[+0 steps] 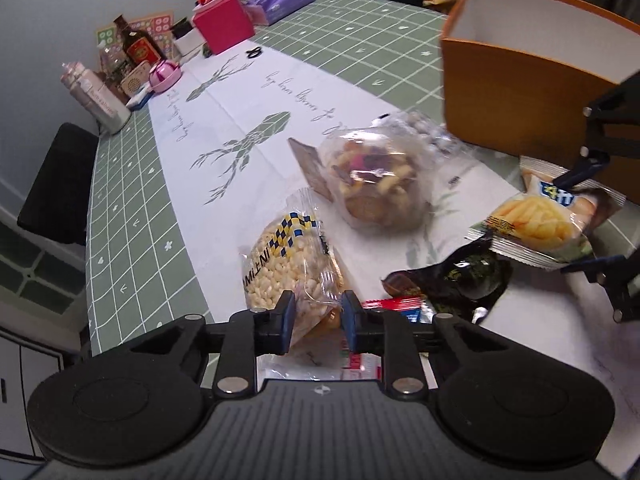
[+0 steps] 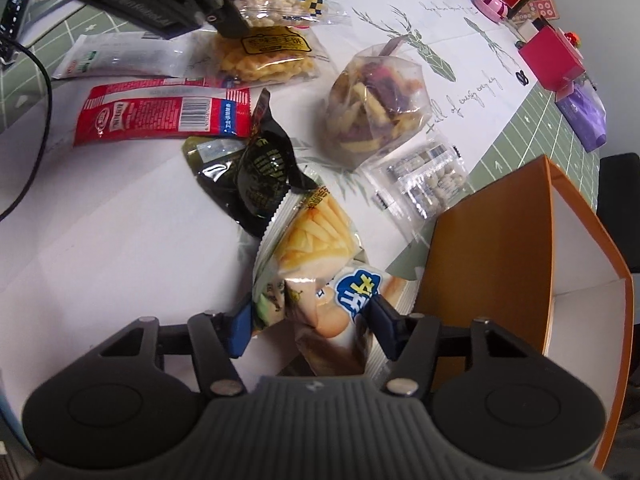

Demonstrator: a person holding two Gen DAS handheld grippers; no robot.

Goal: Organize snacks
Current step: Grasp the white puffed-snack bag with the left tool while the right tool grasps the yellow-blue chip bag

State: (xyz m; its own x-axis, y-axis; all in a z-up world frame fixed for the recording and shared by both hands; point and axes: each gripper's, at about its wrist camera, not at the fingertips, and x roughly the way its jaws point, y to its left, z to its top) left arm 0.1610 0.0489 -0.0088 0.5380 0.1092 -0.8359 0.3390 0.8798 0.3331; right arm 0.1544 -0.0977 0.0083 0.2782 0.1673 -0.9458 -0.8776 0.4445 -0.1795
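Observation:
My left gripper is shut on the near end of a clear packet of white puffed grains with a blue and yellow check print. From the right wrist view, that packet hangs at the top, above a yellow cracker packet. My right gripper is shut on a packet printed with fries, its blue pads pressing both sides. This fries packet sits just in front of the open orange box, which is white inside.
On the white cloth lie a clear bag of mixed chips, a black packet, a red packet, a white packet and a small clear packet of white pieces. Bottles and a pink box line the far table edge.

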